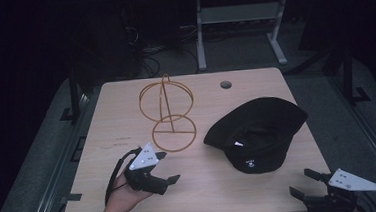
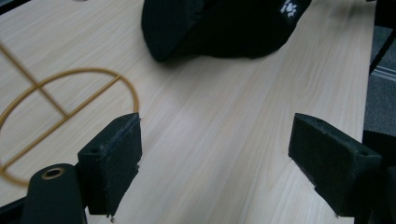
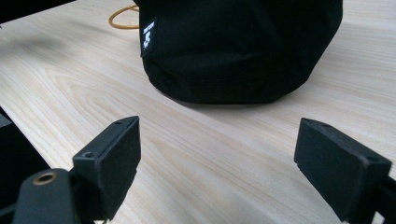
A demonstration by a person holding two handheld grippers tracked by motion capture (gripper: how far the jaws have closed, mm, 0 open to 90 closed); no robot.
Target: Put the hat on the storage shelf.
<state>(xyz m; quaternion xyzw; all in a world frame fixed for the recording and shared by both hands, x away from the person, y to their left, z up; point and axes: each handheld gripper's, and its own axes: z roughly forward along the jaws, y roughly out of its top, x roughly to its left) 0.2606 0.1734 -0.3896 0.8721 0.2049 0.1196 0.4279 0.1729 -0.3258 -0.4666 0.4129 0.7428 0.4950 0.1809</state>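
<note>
Dim room, dark floor around a light wood counter (image 1: 133, 205). Black hat (image 1: 256, 134) lies crown-down, brim up, right of counter centre. Gold wire stand (image 1: 169, 112) sits upright left of the hat, apart from it. Left tool (image 1: 165, 166), jaws spread, empty, left and nearer than the hat. Right tool (image 1: 301, 183), jaws spread, empty, near the hat's front-right.

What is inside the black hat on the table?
The hat lies with its opening turned upward. In the high view its dark lining and a small white tag show inside. The deeper part is too dark to tell if anything else is there.
</note>
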